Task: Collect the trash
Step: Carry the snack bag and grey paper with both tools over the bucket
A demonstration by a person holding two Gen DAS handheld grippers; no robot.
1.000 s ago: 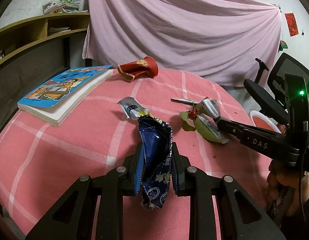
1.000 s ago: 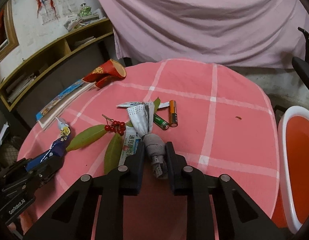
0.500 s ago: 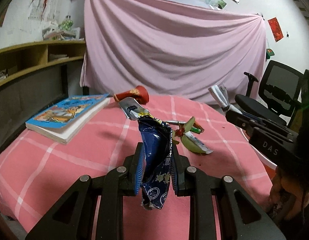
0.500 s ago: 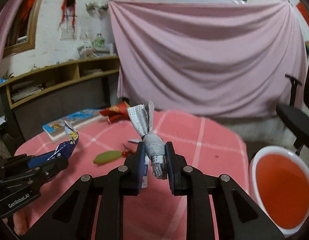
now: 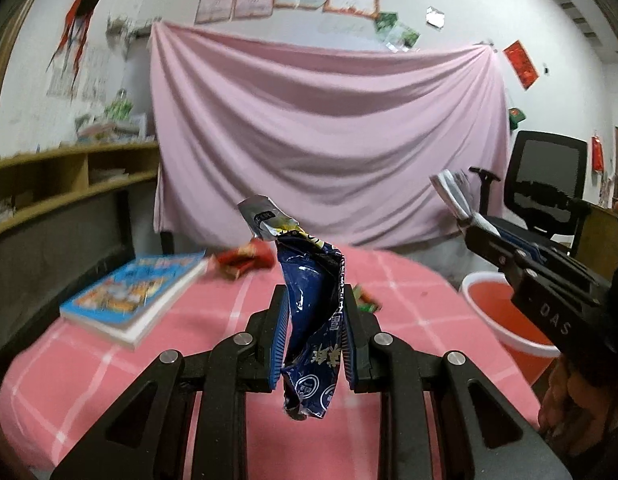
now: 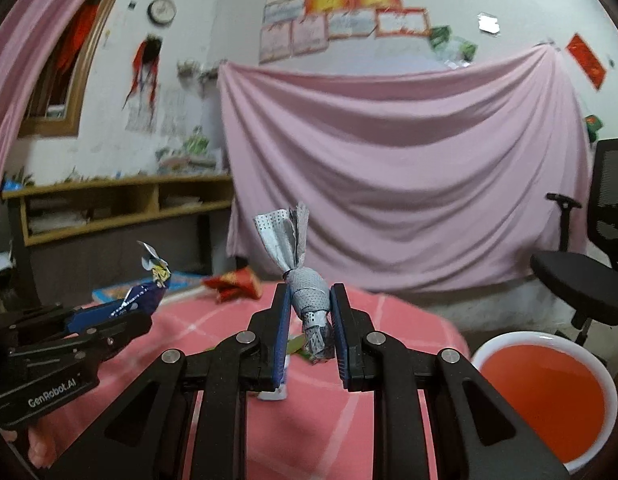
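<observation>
Item 1, my left gripper [image 5: 314, 336]: fingers clamped on a crumpled blue snack wrapper [image 5: 313, 320]. The wrapper's long axis runs upright between the pads, silver torn end topmost at frame centre, ragged tail hanging below the fingers. It is held clear of the pink checked table [image 5: 409, 292].

Item 2, my right gripper [image 6: 309, 332]: fingers clamped on a twisted grey rag wad [image 6: 305, 300]. Long axis also upright, with the flared loose end above the pads in mid-frame and the knotted body squeezed between them.

Item 3, red bin [image 6: 545, 396]: white rim, red inside, mouth open upward. In the right wrist view it sits at the lower right of the frame, off the table's right edge and below the gripper. In the left wrist view it lies at right centre, partly behind the right gripper.

Relation that matters: the bin lies to the right of both loads. I judge the right hand nearer to it, with the left needing to cross further over the table.

Item 4, leftovers: a book [image 5: 137, 296] at left and a red scrap [image 5: 245, 260] at the far edge of the table.
</observation>
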